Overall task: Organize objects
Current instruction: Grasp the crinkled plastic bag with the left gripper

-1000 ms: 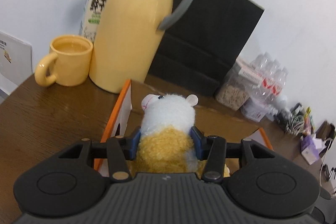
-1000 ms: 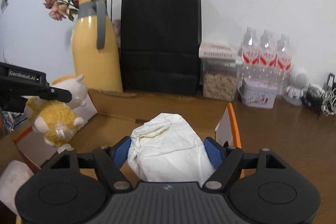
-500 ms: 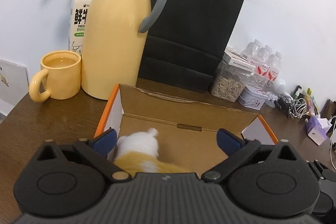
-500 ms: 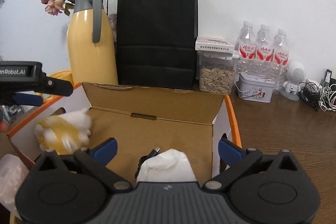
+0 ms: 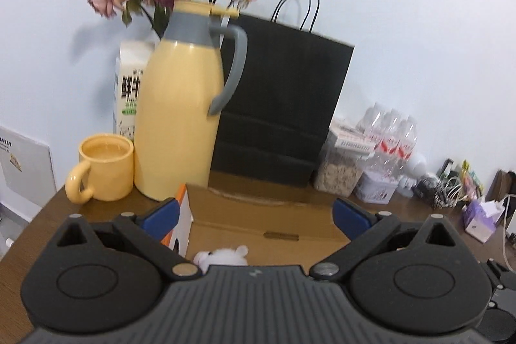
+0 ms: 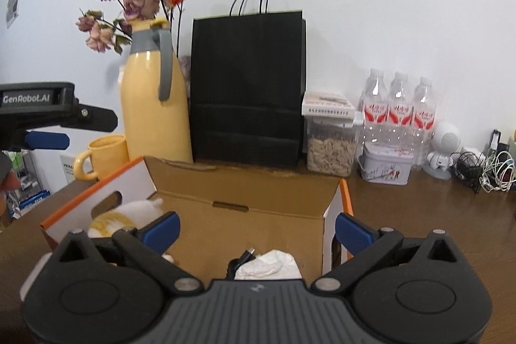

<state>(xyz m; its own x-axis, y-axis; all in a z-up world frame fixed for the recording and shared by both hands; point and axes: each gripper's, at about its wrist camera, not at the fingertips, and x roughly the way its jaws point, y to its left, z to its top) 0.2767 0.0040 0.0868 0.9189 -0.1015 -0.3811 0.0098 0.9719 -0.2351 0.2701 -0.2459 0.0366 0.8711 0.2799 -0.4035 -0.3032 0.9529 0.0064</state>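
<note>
Both grippers' jaws, left [image 5: 254, 213] and right [image 6: 256, 228], have just opened and stand released. The plush [image 6: 129, 211] lies at the box's [image 6: 245, 199] left, the wad [image 6: 269, 263] near its right

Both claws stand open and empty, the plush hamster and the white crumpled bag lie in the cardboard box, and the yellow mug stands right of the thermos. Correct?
Not quite: in the left wrist view the yellow mug stands left of the thermos, not right. The rest holds.
</note>
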